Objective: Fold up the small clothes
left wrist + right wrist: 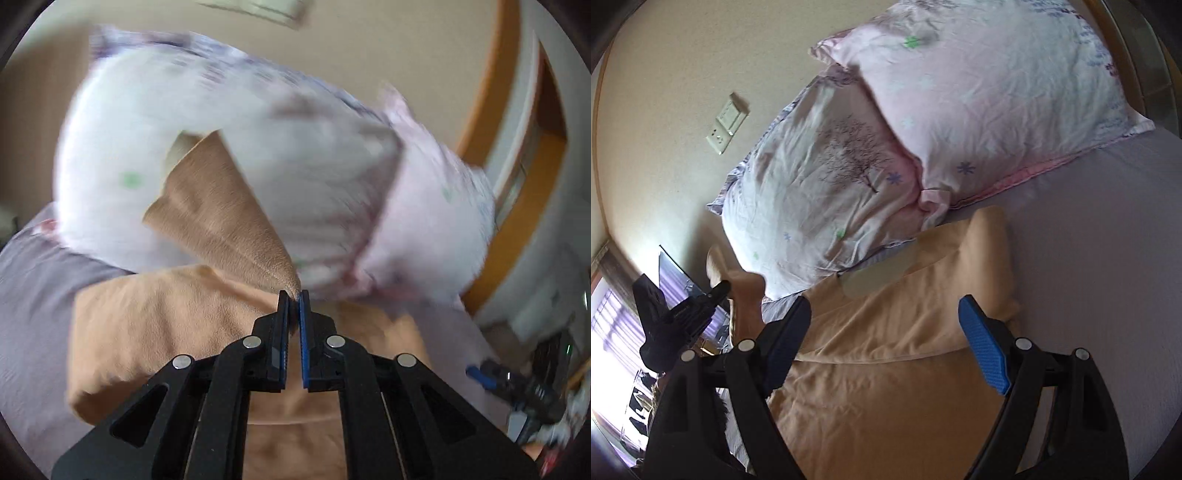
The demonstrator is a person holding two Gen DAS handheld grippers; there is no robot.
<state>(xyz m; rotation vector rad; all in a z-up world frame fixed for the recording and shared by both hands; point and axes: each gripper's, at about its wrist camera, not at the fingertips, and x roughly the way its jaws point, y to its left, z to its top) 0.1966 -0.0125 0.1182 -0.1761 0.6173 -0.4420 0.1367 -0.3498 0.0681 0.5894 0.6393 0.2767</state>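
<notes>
Left gripper (294, 295) fingers clenched on peach garment (159, 325) corner, lifted off bed (1108, 258); thin pinch may slip. Right gripper (886, 325) released.

Two floral pillows (827, 173) (997, 92) — one tan garment (886, 387) on one grey bedsheet (1108, 277) — two grippers (294, 295) (886, 314), and two wall plates (726, 123).

The left wrist view is being taken close above the peach fleece garment (147, 332), facing the blurred floral white pillows (314, 166). The right wrist view is being taken from farther back, and the same peach garment (886, 398), pillows (831, 177) and grey bedsheet (1108, 277) are being shared.
</notes>
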